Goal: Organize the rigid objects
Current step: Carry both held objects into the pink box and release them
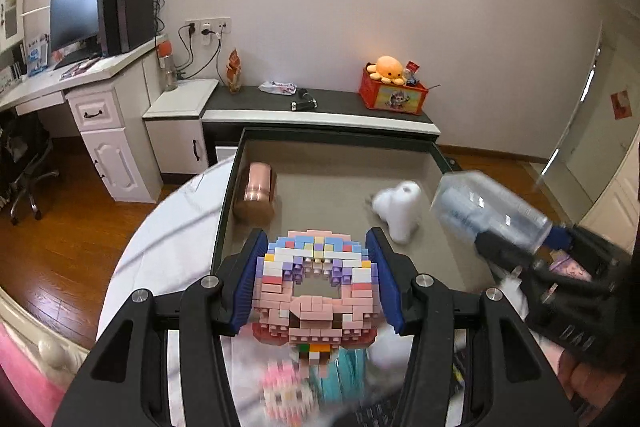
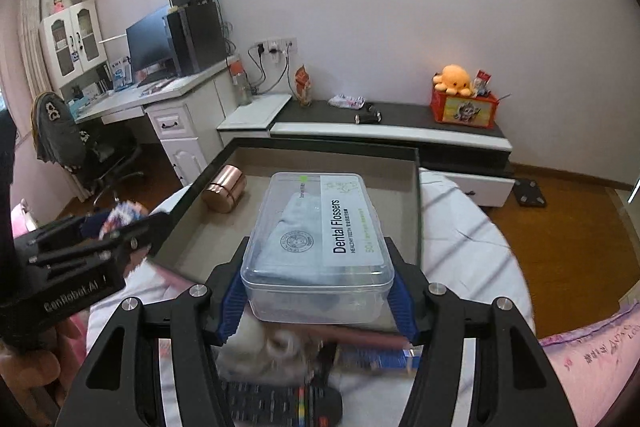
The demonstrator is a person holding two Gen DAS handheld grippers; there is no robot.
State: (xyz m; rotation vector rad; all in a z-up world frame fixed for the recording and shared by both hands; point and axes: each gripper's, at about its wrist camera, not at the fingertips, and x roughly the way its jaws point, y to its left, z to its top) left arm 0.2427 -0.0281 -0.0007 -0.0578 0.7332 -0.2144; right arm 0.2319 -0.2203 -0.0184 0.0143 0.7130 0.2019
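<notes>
the left gripper (image 1: 316,283) is clamped on the block model (image 1: 316,279) at lower centre, the right gripper (image 2: 316,291) on the dental flosser box (image 2: 320,243), long axis running away along the fingers. the tray (image 2: 416,187) lies just ahead above both loads, copper tin (image 1: 256,193) in its left corner, so each likely carries forward.
</notes>
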